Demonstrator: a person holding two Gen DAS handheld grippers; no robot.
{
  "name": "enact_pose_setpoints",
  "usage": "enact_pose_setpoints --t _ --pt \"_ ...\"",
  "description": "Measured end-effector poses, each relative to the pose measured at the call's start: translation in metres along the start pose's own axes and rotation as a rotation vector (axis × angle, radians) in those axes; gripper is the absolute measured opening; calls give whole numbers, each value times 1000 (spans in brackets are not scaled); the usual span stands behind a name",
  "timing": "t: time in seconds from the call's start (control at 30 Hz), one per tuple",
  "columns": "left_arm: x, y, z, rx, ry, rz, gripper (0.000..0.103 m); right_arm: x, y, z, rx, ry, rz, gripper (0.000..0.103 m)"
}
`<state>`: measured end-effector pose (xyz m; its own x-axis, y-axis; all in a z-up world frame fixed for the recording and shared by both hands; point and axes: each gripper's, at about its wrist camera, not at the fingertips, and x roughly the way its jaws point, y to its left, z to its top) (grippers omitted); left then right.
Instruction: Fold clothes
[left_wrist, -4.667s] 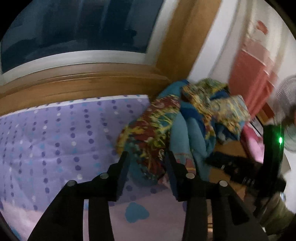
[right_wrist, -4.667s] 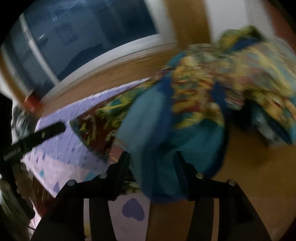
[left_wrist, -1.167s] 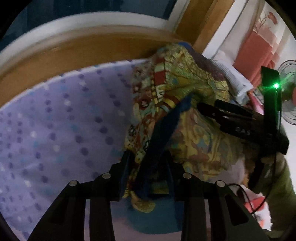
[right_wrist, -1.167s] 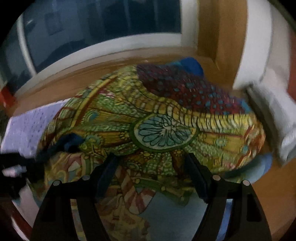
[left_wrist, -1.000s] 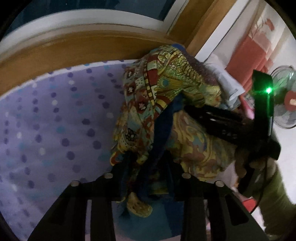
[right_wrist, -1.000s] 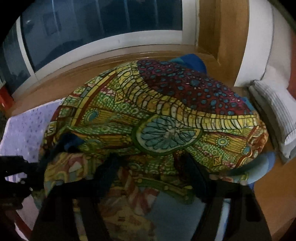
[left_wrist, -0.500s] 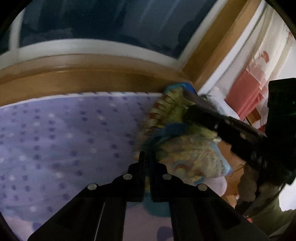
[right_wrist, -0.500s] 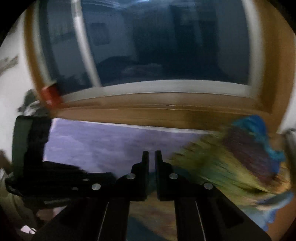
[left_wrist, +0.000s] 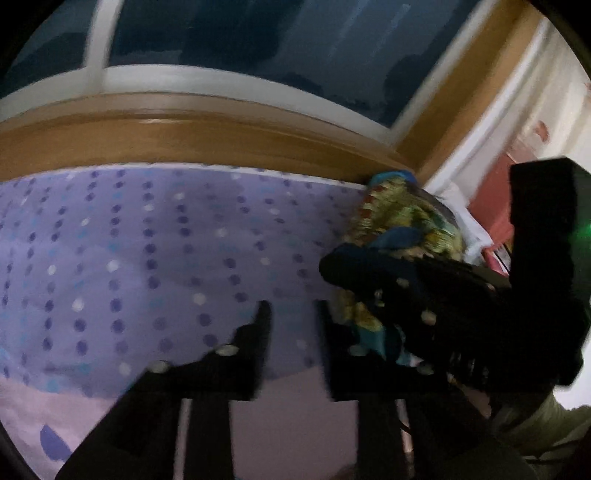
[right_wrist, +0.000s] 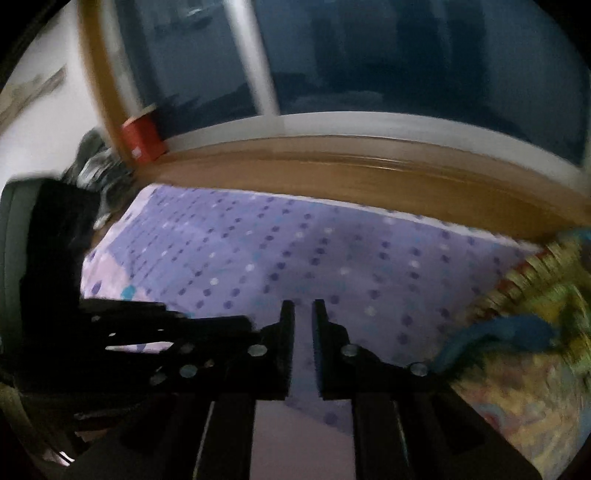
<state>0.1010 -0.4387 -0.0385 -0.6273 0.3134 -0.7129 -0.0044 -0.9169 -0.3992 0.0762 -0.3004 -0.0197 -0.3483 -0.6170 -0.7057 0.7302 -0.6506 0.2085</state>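
A colourful patterned garment (left_wrist: 402, 229) in yellow, green, red and blue lies bunched at the right end of the purple dotted bed sheet (left_wrist: 147, 258). My left gripper (left_wrist: 293, 314) is open and empty over the sheet, left of the garment. The right gripper body crosses in front of the garment in the left wrist view. In the right wrist view the garment (right_wrist: 535, 306) is blurred at the right edge. My right gripper (right_wrist: 303, 314) has a narrow gap between its jaws and holds nothing, above the sheet (right_wrist: 295, 258).
A wooden ledge (left_wrist: 184, 136) and a dark window (left_wrist: 258, 44) run behind the bed. A red box (right_wrist: 142, 142) stands on the ledge at the left. A white pillow (left_wrist: 469, 225) and red fabric (left_wrist: 495, 184) lie beyond the garment.
Both grippers let go of the garment and swung left over the bare sheet. The left gripper's jaws opened. The garment dropped back at the right end of the bed.
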Motion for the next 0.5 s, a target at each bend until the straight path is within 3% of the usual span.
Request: enact_pose_setpoints --t 0.07,0.13,0.17,0.33,0.43,0.5 --pt "9 -17 7 67 12 -31 31 -13 -27 -5 99 -17 -44 25" --pt "21 -34 13 127 28 -52 33 -28 -54 -13 185 -39 -104 42" --pt "28 -43 15 156 39 -57 36 -38 -67 -19 223 -52 -138 45" --pt "78 -84 25 336 113 3 39 -84 -126 -54 351 -72 -326 47" --pt "101 -100 32 392 146 5 39 -100 -151 -70 349 -60 -453 48" --pt "114 -109 36 414 160 -2 39 -101 -159 -73 319 -47 -493 50"
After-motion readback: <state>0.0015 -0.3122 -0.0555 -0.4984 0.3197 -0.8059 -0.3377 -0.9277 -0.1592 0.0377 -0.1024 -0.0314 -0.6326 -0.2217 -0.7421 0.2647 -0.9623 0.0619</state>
